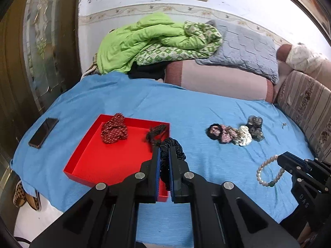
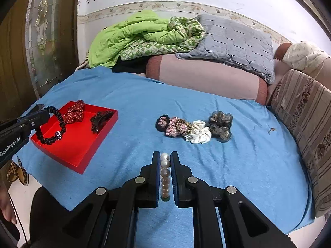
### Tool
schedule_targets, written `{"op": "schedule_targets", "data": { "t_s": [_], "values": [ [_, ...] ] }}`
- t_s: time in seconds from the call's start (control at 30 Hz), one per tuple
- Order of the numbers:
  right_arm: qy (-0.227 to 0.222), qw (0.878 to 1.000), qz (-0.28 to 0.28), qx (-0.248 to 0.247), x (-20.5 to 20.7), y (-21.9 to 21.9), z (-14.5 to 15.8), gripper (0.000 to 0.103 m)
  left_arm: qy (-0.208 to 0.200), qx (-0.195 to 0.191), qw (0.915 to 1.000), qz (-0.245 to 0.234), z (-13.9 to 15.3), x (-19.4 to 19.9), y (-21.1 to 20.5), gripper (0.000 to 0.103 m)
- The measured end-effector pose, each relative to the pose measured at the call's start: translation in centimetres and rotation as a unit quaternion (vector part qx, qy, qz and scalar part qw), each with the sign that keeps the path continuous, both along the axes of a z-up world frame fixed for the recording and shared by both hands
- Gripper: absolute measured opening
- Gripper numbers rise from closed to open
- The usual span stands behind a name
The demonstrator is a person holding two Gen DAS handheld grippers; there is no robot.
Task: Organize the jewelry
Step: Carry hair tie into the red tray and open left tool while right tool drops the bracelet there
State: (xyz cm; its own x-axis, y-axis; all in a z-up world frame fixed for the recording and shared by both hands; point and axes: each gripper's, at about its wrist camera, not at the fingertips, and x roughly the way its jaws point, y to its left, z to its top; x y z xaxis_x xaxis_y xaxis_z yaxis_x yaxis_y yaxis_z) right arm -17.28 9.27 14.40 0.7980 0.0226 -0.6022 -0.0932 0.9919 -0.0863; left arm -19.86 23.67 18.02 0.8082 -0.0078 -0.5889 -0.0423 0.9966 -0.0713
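Note:
My left gripper point(image 1: 164, 150) is shut on a black hair band point(image 1: 172, 145) and holds it above the right edge of the red tray point(image 1: 103, 161). The band hangs as a ring with a sparkly bead in the right wrist view point(image 2: 51, 128). The tray holds a red dotted scrunchie point(image 1: 113, 129) and a dark hair tie point(image 1: 156, 133). My right gripper point(image 2: 164, 155) is shut on a pearl bracelet point(image 2: 164, 163), lifted above the blue sheet; it shows in the left wrist view point(image 1: 266, 172). A pile of scrunchies point(image 2: 194, 128) lies mid-bed.
A black phone point(image 1: 43, 132) lies on the blue sheet point(image 1: 186, 107) left of the tray. A green quilt point(image 1: 153, 41), grey pillow point(image 1: 244, 47) and pink bolster point(image 1: 217, 78) sit at the back. A striped cushion point(image 2: 306, 113) lines the right side. A small item point(image 2: 271, 130) lies near it.

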Motion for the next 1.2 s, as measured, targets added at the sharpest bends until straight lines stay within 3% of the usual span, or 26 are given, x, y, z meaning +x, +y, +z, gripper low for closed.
{"op": "schedule_targets", "data": {
  "t_s": [0.3,0.53,0.8,1.2],
  "values": [
    [0.013,0.998,0.069,0.002,2.8,5.3,0.5,0.011,0.009,-0.011,0.9995,0.03,-1.2,1.8,7.5,0.007],
    [0.04,0.989,0.144,0.022,6.2,10.9,-0.1,0.011,0.038,-0.017,0.9977,0.053,-3.5,4.8,12.6,0.007],
    [0.066,0.976,0.203,0.044,9.3,16.4,-1.8,0.011,0.072,0.008,0.996,0.053,-6.2,8.2,14.3,0.007],
    [0.152,0.965,0.206,0.055,11.8,18.5,-7.7,0.011,0.124,0.024,0.9894,0.073,-9.8,9.8,15.9,0.007]
  ]
}}
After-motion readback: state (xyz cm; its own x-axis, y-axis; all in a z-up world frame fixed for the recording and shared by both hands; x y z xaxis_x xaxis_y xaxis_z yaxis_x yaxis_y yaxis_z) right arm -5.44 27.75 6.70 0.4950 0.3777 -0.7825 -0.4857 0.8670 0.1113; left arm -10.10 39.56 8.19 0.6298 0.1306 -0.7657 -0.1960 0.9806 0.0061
